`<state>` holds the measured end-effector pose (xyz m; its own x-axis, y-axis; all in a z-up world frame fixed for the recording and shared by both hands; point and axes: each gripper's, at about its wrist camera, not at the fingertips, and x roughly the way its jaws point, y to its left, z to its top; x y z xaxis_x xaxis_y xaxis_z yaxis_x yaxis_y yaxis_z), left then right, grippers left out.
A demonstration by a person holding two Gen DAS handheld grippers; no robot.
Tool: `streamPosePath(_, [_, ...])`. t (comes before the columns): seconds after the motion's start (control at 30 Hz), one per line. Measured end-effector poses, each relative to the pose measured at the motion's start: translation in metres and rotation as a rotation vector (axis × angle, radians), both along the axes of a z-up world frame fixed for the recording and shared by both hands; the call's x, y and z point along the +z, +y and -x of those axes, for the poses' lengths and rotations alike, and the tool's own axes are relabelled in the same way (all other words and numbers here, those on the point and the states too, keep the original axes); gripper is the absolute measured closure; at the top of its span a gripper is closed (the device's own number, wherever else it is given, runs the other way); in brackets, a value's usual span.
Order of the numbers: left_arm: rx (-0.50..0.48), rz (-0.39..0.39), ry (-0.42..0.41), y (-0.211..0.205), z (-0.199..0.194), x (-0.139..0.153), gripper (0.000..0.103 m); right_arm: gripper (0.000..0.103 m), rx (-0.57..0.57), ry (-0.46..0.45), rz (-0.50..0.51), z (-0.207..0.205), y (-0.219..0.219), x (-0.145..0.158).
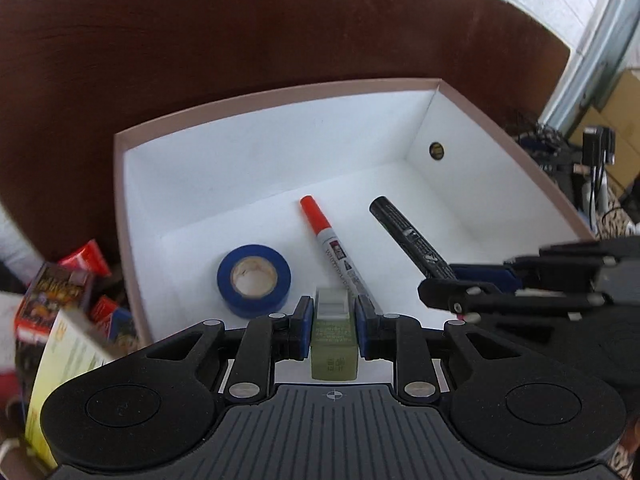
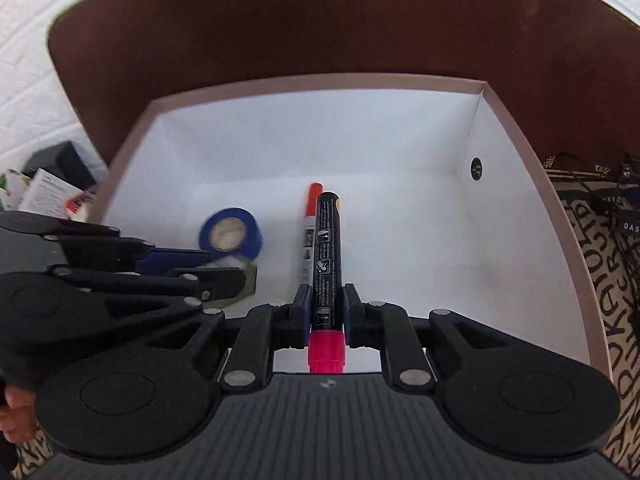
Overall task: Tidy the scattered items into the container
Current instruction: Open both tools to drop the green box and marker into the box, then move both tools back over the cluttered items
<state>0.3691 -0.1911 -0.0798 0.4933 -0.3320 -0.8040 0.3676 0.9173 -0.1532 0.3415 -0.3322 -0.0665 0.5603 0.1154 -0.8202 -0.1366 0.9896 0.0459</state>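
Observation:
A white box with a pink rim [image 1: 276, 90] [image 2: 320, 80] lies open below both grippers. On its floor lie a blue tape roll [image 1: 254, 280] [image 2: 232, 234] and a white marker with an orange cap [image 1: 330, 242] [image 2: 310, 216]. My left gripper [image 1: 331, 322] is shut on an olive-green rectangular item [image 1: 333, 344], held over the box's near edge; the item also shows in the right wrist view [image 2: 248, 280]. My right gripper [image 2: 325, 310] is shut on a black marker with a pink cap [image 2: 327, 256], held over the box; the left wrist view shows the marker [image 1: 408, 236] too.
Colourful packets and boxes [image 1: 60, 296] lie left of the box. A dark brown board [image 1: 240, 32] stands behind it. Cables and dark gear [image 1: 592, 160] lie at the right, over a patterned cloth [image 2: 600, 248].

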Motion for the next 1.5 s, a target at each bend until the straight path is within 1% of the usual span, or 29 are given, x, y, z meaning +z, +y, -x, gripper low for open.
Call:
streamPosePath(0.03, [0.002, -0.012, 0.013, 0.0, -0.004, -0.003, 0.081, 0.085, -0.001, 0.016, 0.01, -0.006, 0.0, -0.003])
streamPosePath(0.07, [0.002, -0.018, 0.031, -0.001, -0.009, -0.006, 0.075, 0.085, -0.006, 0.03, 0.02, -0.012, 0.0, -0.005])
streamPosePath(0.1, [-0.003, -0.012, 0.047, -0.001, -0.012, -0.008, 0.071, 0.085, -0.009, 0.04, 0.028, -0.018, 0.001, -0.008])
streamPosePath(0.13, [-0.005, -0.003, 0.053, -0.001, -0.014, -0.009, 0.071, 0.085, -0.01, 0.048, 0.033, -0.023, 0.001, -0.01])
streamPosePath(0.17, [-0.006, -0.002, 0.052, -0.001, -0.015, -0.009, 0.067, 0.085, -0.013, 0.057, 0.038, -0.027, 0.001, -0.013])
streamPosePath(0.2, [-0.002, -0.012, 0.046, -0.002, -0.016, -0.009, 0.066, 0.085, -0.017, 0.067, 0.043, -0.03, 0.001, -0.016])
streamPosePath(0.23, [0.009, -0.027, 0.046, -0.003, -0.016, -0.01, 0.064, 0.085, -0.017, 0.072, 0.043, -0.033, 0.001, -0.018])
streamPosePath(0.3, [0.011, -0.035, 0.051, -0.003, -0.016, -0.011, 0.059, 0.079, -0.022, 0.068, 0.033, -0.034, -0.002, -0.021])
streamPosePath(0.33, [0.008, -0.036, 0.047, -0.004, -0.015, -0.011, 0.058, 0.065, -0.041, 0.061, 0.041, -0.033, -0.005, -0.021])
streamPosePath(0.37, [0.01, -0.035, 0.039, -0.004, -0.013, -0.01, 0.055, 0.054, -0.057, 0.047, 0.058, -0.031, -0.008, -0.02])
streamPosePath(0.43, [0.008, -0.03, 0.021, -0.004, -0.009, -0.008, 0.049, 0.046, -0.064, 0.015, 0.08, -0.024, -0.013, -0.016])
streamPosePath(0.5, [0.005, -0.033, 0.0, -0.004, -0.006, -0.002, 0.039, 0.035, -0.087, 0.004, 0.092, -0.016, -0.019, -0.012])
streamPosePath(0.53, [-0.001, -0.034, -0.01, -0.004, -0.004, 0.0, 0.037, 0.025, -0.101, -0.004, 0.102, -0.011, -0.023, -0.01])
streamPosePath(0.57, [-0.009, -0.036, -0.019, -0.005, -0.002, 0.003, 0.032, 0.018, -0.111, -0.013, 0.112, -0.006, -0.026, -0.008])
streamPosePath(0.6, [-0.019, -0.036, -0.028, -0.006, 0.003, 0.006, 0.028, 0.017, -0.113, -0.022, 0.115, 0.0, -0.03, -0.006])
streamPosePath(0.73, [-0.041, -0.04, -0.069, -0.009, 0.022, 0.019, 0.018, 0.012, -0.11, -0.027, 0.086, 0.022, -0.04, 0.004])
streamPosePath(0.8, [0.0, -0.048, -0.092, -0.005, 0.033, 0.027, 0.002, 0.012, -0.111, -0.05, 0.063, 0.034, -0.043, 0.013])
streamPosePath(0.83, [0.012, -0.037, -0.107, -0.003, 0.038, 0.032, 0.001, 0.011, -0.108, -0.066, 0.043, 0.037, -0.043, 0.021])
streamPosePath(0.9, [0.022, 0.021, -0.132, 0.007, 0.052, 0.044, 0.0, 0.011, -0.101, -0.102, -0.009, 0.053, -0.043, 0.035])
streamPosePath(1.0, [0.052, 0.103, -0.142, 0.023, 0.073, 0.06, 0.0, 0.009, -0.099, -0.138, -0.081, 0.071, -0.037, 0.056])
streamPosePath(1.07, [0.07, 0.141, -0.156, 0.033, 0.089, 0.069, 0.0, 0.008, -0.089, -0.149, -0.12, 0.077, -0.033, 0.066])
streamPosePath(1.1, [0.075, 0.146, -0.17, 0.037, 0.097, 0.074, 0.0, 0.008, -0.086, -0.155, -0.135, 0.084, -0.029, 0.07])
streamPosePath(1.17, [0.076, 0.131, -0.211, 0.044, 0.117, 0.083, 0.0, 0.008, -0.078, -0.166, -0.154, 0.093, -0.022, 0.073])
streamPosePath(1.23, [0.07, 0.093, -0.256, 0.049, 0.136, 0.089, 0.0, 0.008, -0.06, -0.173, -0.162, 0.104, -0.014, 0.074])
streamPosePath(1.33, [0.07, 0.049, -0.301, 0.06, 0.164, 0.094, 0.0, 0.008, -0.022, -0.184, -0.159, 0.124, 0.0, 0.074])
streamPosePath(1.43, [0.081, 0.045, -0.325, 0.075, 0.19, 0.095, 0.0, 0.008, 0.009, -0.193, -0.164, 0.143, 0.016, 0.076])
streamPosePath(1.5, [0.094, 0.067, -0.332, 0.089, 0.208, 0.094, 0.0, 0.008, 0.032, -0.204, -0.173, 0.156, 0.027, 0.077])
